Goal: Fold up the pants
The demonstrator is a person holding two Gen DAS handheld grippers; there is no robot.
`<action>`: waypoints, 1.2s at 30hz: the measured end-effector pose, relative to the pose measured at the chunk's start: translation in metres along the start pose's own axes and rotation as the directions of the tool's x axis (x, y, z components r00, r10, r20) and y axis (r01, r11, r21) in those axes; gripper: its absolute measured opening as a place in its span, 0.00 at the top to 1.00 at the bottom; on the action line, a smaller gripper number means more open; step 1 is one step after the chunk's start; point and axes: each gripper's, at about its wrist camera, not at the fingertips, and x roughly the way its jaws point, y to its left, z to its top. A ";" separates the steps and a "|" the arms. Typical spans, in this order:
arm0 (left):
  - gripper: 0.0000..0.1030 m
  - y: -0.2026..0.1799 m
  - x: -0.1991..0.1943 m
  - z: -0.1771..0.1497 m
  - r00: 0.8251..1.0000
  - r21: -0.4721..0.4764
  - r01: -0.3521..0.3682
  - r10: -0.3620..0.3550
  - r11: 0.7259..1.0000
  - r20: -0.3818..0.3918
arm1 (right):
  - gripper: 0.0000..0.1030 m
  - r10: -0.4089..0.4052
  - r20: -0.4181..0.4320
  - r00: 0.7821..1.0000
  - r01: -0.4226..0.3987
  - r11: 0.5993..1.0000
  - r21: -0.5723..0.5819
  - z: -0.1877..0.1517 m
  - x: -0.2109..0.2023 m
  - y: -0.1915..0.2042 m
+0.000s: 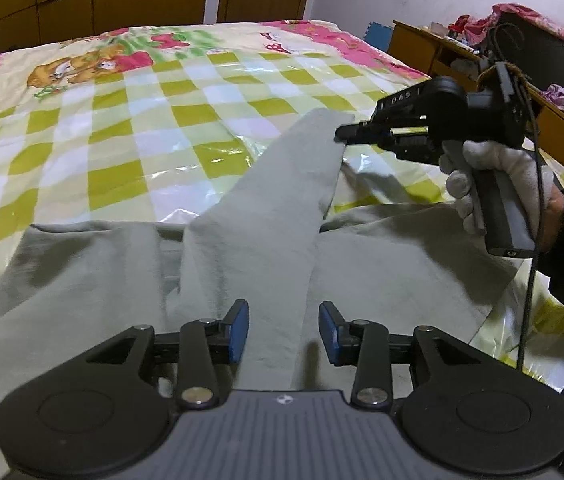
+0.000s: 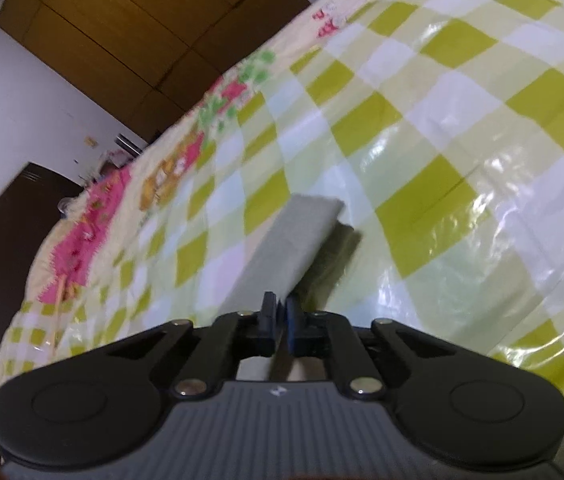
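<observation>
The left gripper point(image 1: 284, 330) has its two blue pads point(image 1: 238, 330) spread wide apart, and nothing is held between them. A long strip of the grey pants point(image 1: 257, 240) runs right through the gap between the pads and goes on away from them, up and to the right. That strip looks like one pant leg lifted off the bed. Its long way points from the left gripper toward the right gripper point(image 1: 342, 136), like a bridge between the two. At the far end, the right gripper has its fingers pressed together on the edge of the leg, near the cuff. The right wrist view shows this too: the right gripper's point(image 2: 280, 314) fingers are shut tight with the grey cloth point(image 2: 294, 240) sticking out past them. A hand in a white glove point(image 1: 494, 184) holds that gripper up above the bed. The rest of the pants lies bunched and flat on the checked bed cover point(image 1: 101, 120), on both sides of the left gripper. The left gripper is the nearer one to the low end of the leg, so it could likely close on the cloth right where it is. Then both ends would be held, and the leg could be laid over to make a fold.
</observation>
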 end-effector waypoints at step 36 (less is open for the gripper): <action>0.45 -0.123 0.016 -0.001 0.984 0.214 0.162 -0.142 0.963 -0.109 | 0.97 0.014 0.173 0.985 -0.070 0.945 0.320 -0.070 -0.222 -0.113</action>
